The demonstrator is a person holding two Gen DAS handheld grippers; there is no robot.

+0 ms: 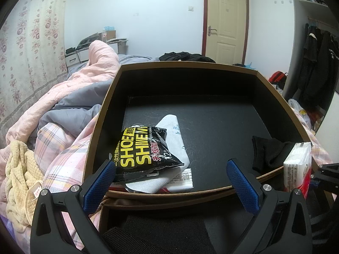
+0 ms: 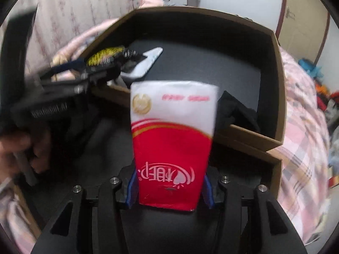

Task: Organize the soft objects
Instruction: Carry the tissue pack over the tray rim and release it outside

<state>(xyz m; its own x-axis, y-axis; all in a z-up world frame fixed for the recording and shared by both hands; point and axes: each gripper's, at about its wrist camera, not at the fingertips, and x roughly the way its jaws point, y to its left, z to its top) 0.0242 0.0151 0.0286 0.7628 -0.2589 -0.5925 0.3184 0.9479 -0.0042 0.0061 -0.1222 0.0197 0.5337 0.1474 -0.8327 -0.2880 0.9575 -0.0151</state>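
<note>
Both right tongs (image 2: 169,187) pads pinch tissue pack (image 2: 172,131).

White walls (image 1: 159,21) are seen behind a bed (image 1: 63,97) heaped with pink bedding; a cream door (image 1: 225,21) is shut, floral curtains (image 1: 31,31) drawn.

The black wipes packet (image 1: 146,150), lying in the lower left of the box (image 1: 99,114) in the left wrist view, carries big yellow capitals reading "SHOE" over a second line starting "SHWEW", cut off at the packet's edge; beside them run small yellow Chinese characters, pink-red Chinese characters and a white "12". The white sock (image 1: 175,135) under it bears small grey print too fine to read. In the right wrist view, the red and white tissue pack (image 2: 172,139) at the frame's centre shows white Chinese characters upside down on its red half, a gold round emblem and blurred red lettering on its white half.
</note>
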